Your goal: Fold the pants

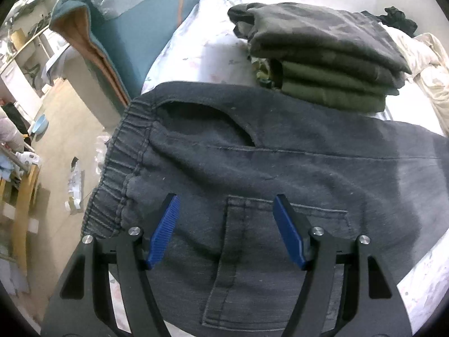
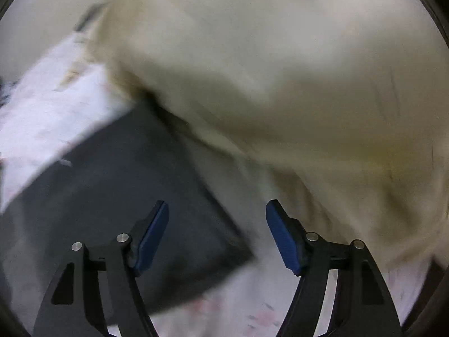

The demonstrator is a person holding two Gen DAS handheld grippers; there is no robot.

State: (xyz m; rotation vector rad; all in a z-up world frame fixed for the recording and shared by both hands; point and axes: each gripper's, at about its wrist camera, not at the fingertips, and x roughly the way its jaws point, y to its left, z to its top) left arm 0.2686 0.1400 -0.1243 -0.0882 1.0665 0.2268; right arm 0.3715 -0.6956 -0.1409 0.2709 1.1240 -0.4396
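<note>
My left gripper (image 1: 226,219) hangs with its 2 blue pads (image 1: 164,231) spread wide, pinching nothing, just above the dark grey pants (image 1: 252,163). The pants lie flat on the white floral bedsheet (image 1: 202,47), elastic waistband (image 1: 118,174) to the left at the bed's edge, a back pocket (image 1: 275,266) directly under the pads. Just beyond the pants sits a stack of folded olive and camouflage garments (image 1: 322,56), its near edge touching the pants. Far left stands a teal cushion (image 1: 134,28); cream cloth is bunched at the right.

My right gripper (image 2: 217,230) is also spread apart and empty. The picture is blurred, but I see a corner of the pants (image 2: 112,196) below its left pad, the bedsheet (image 2: 50,118) around it, and a big cream cloth (image 2: 280,70) filling the far and right side.
</note>
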